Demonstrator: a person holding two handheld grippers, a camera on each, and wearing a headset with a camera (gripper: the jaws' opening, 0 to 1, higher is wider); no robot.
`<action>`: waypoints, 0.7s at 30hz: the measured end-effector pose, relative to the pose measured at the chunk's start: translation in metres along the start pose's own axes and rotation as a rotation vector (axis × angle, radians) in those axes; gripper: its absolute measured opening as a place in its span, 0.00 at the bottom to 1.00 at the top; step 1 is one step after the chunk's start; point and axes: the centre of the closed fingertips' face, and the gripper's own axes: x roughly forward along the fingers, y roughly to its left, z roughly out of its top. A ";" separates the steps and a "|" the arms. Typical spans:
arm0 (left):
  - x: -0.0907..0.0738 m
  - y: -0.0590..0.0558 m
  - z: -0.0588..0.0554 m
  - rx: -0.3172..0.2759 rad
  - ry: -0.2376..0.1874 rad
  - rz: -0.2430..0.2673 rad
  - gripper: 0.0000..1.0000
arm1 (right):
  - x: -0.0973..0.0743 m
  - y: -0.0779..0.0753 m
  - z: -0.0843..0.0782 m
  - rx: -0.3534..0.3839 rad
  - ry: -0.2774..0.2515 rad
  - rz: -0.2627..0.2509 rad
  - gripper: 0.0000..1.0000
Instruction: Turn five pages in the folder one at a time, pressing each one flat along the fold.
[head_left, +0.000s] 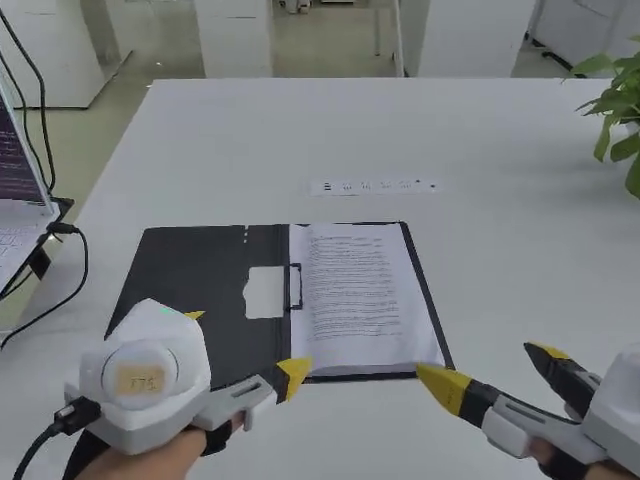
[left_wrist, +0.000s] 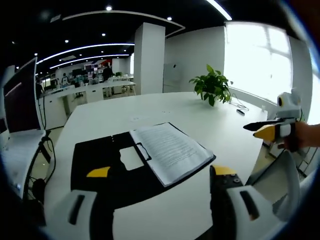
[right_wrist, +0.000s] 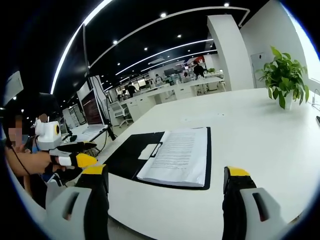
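At folder's near edge, left gripper (head_left: 244, 345) and right gripper (head_left: 492, 368) hover, jaws wide apart, nothing held. Folder (head_left: 200, 290) lies open on table (head_left: 500, 150), page stack (head_left: 355, 290) on its right half. Likely step: page turn. Pinch only top sheet at folder's near-right corner, swing it across the fold, then press flat along the fold.

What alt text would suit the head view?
An open black folder, printed pages on its right side, lies on a white table. The left gripper and right gripper, both open, hover near its front edge.
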 end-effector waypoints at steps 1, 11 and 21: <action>-0.008 0.006 -0.001 -0.005 -0.007 0.029 0.80 | 0.000 0.001 0.001 0.000 0.001 0.009 0.96; -0.043 0.024 -0.003 -0.020 -0.034 0.122 0.90 | 0.005 0.008 -0.003 -0.030 0.032 0.048 1.00; -0.048 0.031 -0.019 -0.064 -0.014 0.142 0.97 | 0.001 0.006 -0.007 -0.009 0.024 0.033 0.99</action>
